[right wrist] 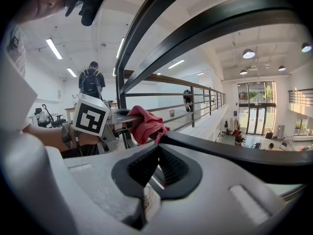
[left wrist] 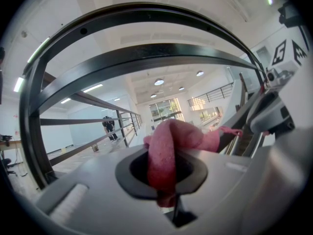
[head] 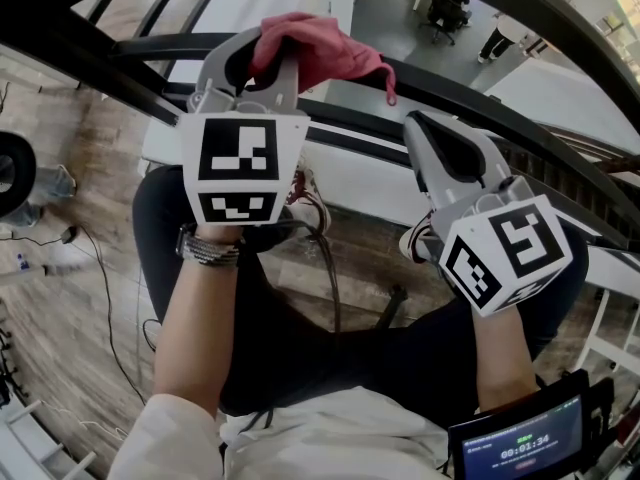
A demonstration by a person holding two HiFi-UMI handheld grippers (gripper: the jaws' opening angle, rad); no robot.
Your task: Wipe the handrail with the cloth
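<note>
The left gripper (head: 262, 56) is clamped on the cloth (head: 322, 50). In the left gripper view a folded band of the pink fabric runs between both jaws and bunches out past their tips. The cloth sits at 12 o'clock of the left gripper in the head view, lying over the dark handrail (head: 470, 93), with a loose corner hanging toward 4 o'clock. In the right gripper view the cloth appears to touch the top of the rail. The right gripper (head: 425, 128) lies at 4 o'clock of the cloth, just beside the same rail. Its jaws are together with nothing between them. Handling assessment: the cloth is judged to be light, soft and limp. It holds no shape of its own and conforms to the rail under pressure. A pinch on a thick fold, as present, is judged more secure than a pinch on a single edge, which could pull free when the fabric drags. Keep the bunched portion ahead of the jaw tips so that fabric, not jaw, bears on the rail. The handrail is rigid and appears smooth, so the cloth is expected to slide readily along it.
</note>
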